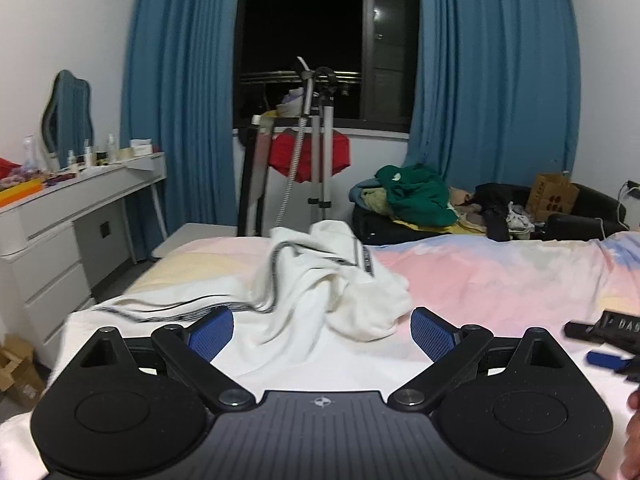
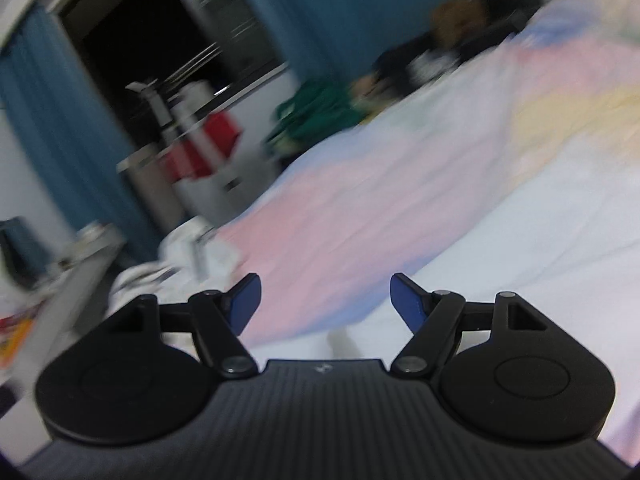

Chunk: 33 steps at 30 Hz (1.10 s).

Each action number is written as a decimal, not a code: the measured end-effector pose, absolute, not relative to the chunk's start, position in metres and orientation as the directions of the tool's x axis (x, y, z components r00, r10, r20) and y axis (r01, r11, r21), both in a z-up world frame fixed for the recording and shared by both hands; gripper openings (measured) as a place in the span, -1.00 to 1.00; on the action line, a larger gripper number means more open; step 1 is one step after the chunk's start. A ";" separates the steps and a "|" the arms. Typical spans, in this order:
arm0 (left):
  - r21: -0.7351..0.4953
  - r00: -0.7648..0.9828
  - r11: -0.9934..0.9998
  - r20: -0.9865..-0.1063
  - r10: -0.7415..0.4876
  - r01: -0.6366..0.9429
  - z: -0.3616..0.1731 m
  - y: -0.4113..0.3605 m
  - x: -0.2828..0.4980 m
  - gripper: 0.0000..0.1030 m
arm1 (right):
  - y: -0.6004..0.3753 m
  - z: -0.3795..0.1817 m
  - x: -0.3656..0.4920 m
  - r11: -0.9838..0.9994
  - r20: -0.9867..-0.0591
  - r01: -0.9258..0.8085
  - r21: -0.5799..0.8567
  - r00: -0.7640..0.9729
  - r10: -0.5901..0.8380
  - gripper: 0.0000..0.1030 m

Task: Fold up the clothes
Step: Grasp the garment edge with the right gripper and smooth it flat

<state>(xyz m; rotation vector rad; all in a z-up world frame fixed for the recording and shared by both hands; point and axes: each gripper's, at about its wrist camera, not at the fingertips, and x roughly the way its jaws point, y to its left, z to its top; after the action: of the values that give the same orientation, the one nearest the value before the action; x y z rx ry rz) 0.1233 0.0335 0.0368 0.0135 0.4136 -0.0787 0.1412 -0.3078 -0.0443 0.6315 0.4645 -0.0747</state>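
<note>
A tripod [image 1: 320, 140] and green clothes [image 1: 416, 194] stand beyond the bed [image 1: 500, 276]. The crumpled white garment [image 1: 320, 292] lies on the bed just ahead of the left claw [image 1: 322, 330], nothing between. Both the left and right claw [image 2: 325, 300] are spread apart, empty.

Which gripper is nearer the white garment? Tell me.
Left. The left gripper hangs open right over the white garment; the right gripper, also open, is off to its side above bare bed sheet.

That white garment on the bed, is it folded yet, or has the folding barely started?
Barely started. Nothing looks folded: the white garment lies crumpled on the pastel bedsheet. Nothing is in hand either; the left gripper and right gripper are both open and empty. Spreading and folding remain.
</note>
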 end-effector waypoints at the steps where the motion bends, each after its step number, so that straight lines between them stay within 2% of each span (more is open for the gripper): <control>1: -0.004 0.910 0.996 -0.405 -0.085 0.091 0.032 0.030 0.131 0.88 | -0.306 -0.046 0.147 0.801 -0.441 0.190 0.567 0.892 0.101 0.42; 5: -0.032 0.905 0.995 -0.414 -0.097 0.092 0.004 0.034 0.162 0.88 | -0.300 -0.055 0.177 0.759 -0.450 0.146 0.634 0.868 0.209 0.22; 8: -0.075 0.915 0.994 -0.390 -0.106 0.083 -0.024 0.042 0.178 0.88 | -0.305 -0.075 0.216 0.626 -0.434 0.172 0.761 0.851 0.294 0.06; 9: -0.075 0.907 0.994 -0.408 -0.104 0.081 -0.035 0.044 0.185 0.88 | -0.305 -0.084 0.233 0.578 -0.429 0.188 0.794 0.846 0.315 -0.04; 11: -0.069 0.888 0.995 -0.451 -0.094 0.070 -0.048 0.047 0.196 0.88 | -0.305 -0.102 0.271 0.492 -0.423 0.221 0.842 0.837 0.348 -0.07; 16: -0.136 0.859 0.991 -0.506 -0.076 0.007 -0.077 0.060 0.214 0.88 | -0.274 -0.117 0.356 0.509 -0.417 0.208 0.836 0.842 0.341 -0.11; 19: -0.168 0.866 0.986 -0.494 -0.080 -0.005 -0.087 0.068 0.219 0.88 | -0.248 -0.119 0.399 0.535 -0.427 0.190 0.823 0.828 0.363 -0.27; 21: -0.200 0.868 0.980 -0.487 -0.090 -0.011 -0.093 0.075 0.226 0.88 | -0.235 -0.126 0.424 0.547 -0.443 0.197 0.813 0.819 0.363 -0.38; 23: -0.232 0.850 0.972 -0.517 -0.103 -0.023 -0.101 0.079 0.232 0.88 | -0.225 -0.133 0.439 0.555 -0.463 0.219 0.803 0.815 0.348 -0.52; 24: -0.248 0.840 0.968 -0.531 -0.110 -0.030 -0.105 0.081 0.235 0.87 | -0.223 -0.134 0.442 0.559 -0.465 0.228 0.797 0.822 0.328 -0.69; 25: -0.263 0.831 0.964 -0.544 -0.118 -0.036 -0.109 0.084 0.238 0.86 | -0.221 -0.134 0.445 0.562 -0.465 0.236 0.793 0.831 0.306 -0.74; 28: -0.298 0.835 0.954 -0.534 -0.133 -0.038 -0.109 0.091 0.238 0.86 | -0.226 -0.125 0.438 0.566 -0.440 0.234 0.790 0.860 0.259 -0.82; 33: -0.312 0.843 0.950 -0.517 -0.147 -0.025 -0.106 0.095 0.235 0.86 | -0.261 -0.091 0.408 0.603 -0.394 0.227 0.765 0.905 0.160 -0.83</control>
<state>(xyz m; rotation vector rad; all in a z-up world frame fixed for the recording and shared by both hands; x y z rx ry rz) 0.2348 0.0952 -0.1057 -0.3154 0.5659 -0.0659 0.4077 -0.2613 -0.0912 0.9317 0.4545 -0.0402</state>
